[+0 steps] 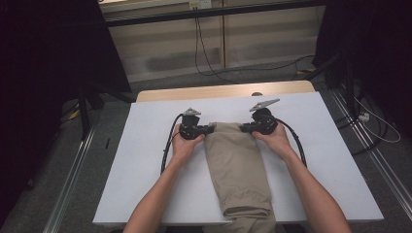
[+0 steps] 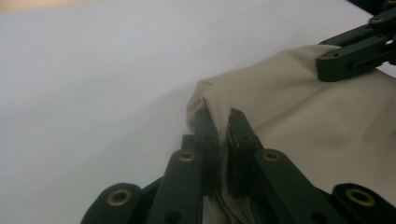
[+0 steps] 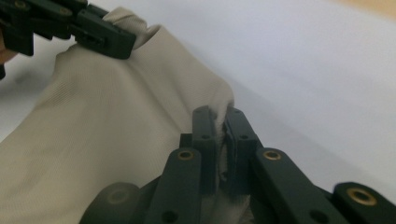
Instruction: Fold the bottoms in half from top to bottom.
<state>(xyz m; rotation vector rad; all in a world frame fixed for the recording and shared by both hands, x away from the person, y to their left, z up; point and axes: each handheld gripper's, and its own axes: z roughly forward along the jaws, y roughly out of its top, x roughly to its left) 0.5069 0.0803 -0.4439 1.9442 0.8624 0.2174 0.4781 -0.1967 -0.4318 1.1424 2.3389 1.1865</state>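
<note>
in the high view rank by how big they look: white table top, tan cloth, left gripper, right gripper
1. White table top, by far the largest.
2. Tan cloth, a long strip down the table.
3. Left gripper and right gripper: they look alike in size, so no ranking between them. Each is clamped on a far corner of the cloth.

The trousers [image 1: 239, 170] lie along the middle of the table [image 1: 145, 160], running near to far. The left gripper [image 1: 210, 129] sits at their far-left corner, the right gripper [image 1: 244, 128] at their far-right corner.

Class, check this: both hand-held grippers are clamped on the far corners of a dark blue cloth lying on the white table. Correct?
Not quite. The cloth is beige, not dark blue, as the high view shows. The left hand-held gripper and right hand-held gripper do clamp its far corners on the white table.
</note>
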